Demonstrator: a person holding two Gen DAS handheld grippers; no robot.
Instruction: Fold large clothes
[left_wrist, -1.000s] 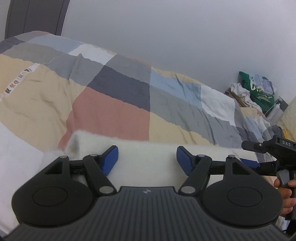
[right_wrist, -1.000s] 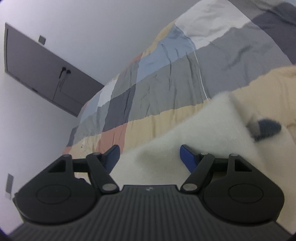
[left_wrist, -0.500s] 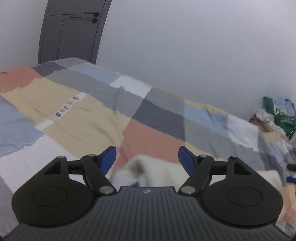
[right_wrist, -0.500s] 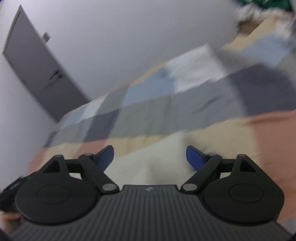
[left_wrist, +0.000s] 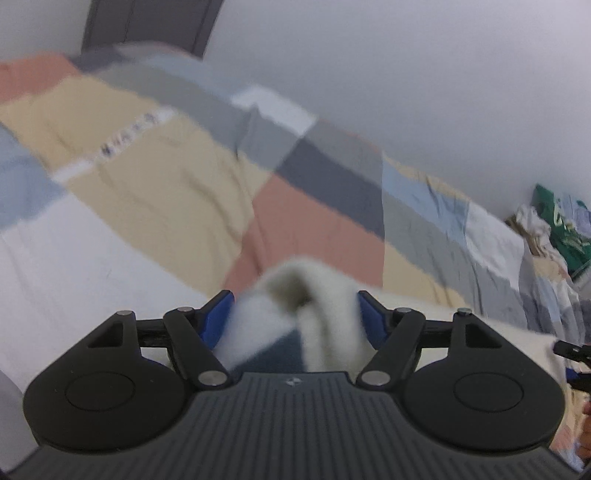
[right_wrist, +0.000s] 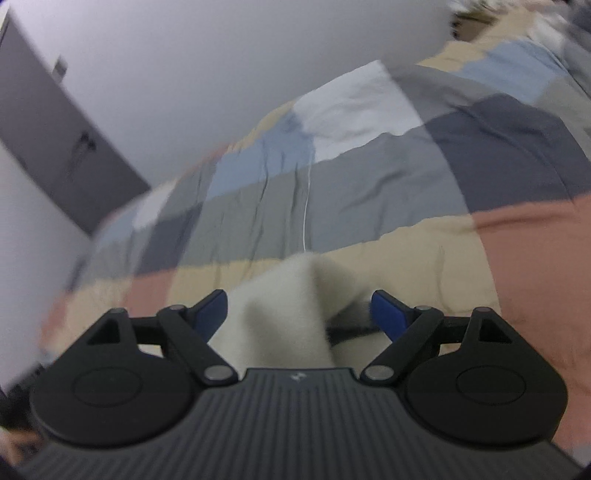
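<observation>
A cream fleece garment with a dark blue patch lies on the patchwork bedcover. A bunched fold of it stands up between the jaws of my left gripper, filling the gap; the jaws are closing and the picture is blurred. In the right wrist view another raised fold of the garment sits between the jaws of my right gripper. They stand wide, with a dark gap beside the right pad. The right gripper's black tip shows at the left view's right edge.
The bedcover runs back to a pale wall. A grey door stands beyond the bed's far left. A heap of clothes with a green bag sits at the far right. A hand shows at the right edge.
The left gripper swung left off the flat cream cloth, and a bunched fold now stands between its jaws. The right gripper's jaws spread wider and its view swung across the bed.
</observation>
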